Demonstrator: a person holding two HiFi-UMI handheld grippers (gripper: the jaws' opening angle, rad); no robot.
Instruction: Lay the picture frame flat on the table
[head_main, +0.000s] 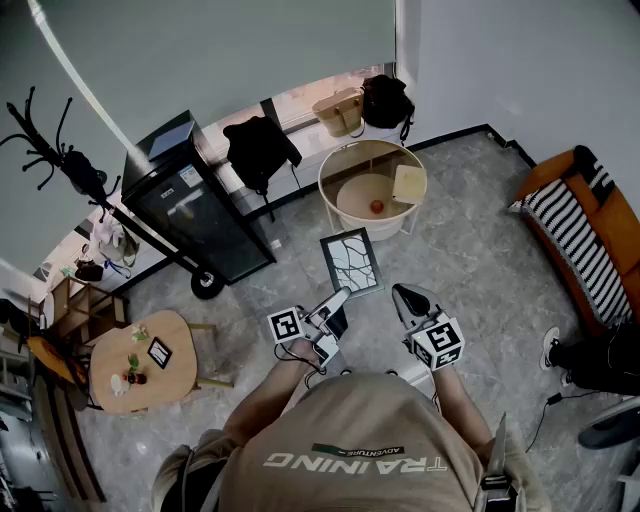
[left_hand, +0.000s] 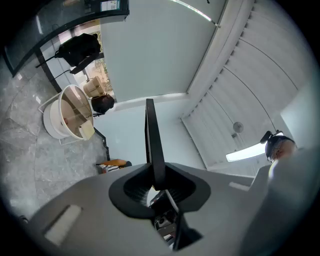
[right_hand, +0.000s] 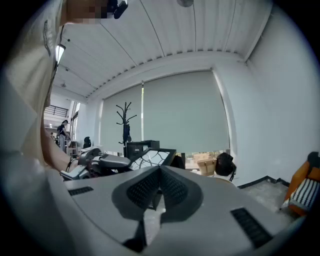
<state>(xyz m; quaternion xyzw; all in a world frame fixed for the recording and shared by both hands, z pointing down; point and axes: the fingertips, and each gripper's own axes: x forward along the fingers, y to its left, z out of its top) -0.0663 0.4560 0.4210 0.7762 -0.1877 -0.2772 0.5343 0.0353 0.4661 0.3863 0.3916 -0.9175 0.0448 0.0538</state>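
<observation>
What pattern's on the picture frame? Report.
Picture frame: dark branching lines on white; head view.

Head camera looks steeply down from above; gripper cameras look close along their jaws; all three share the frame (head_main: 352, 262).

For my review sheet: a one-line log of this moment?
left gripper: shut on frame | right gripper: shut, empty | frame: midair, not yet flat
</observation>
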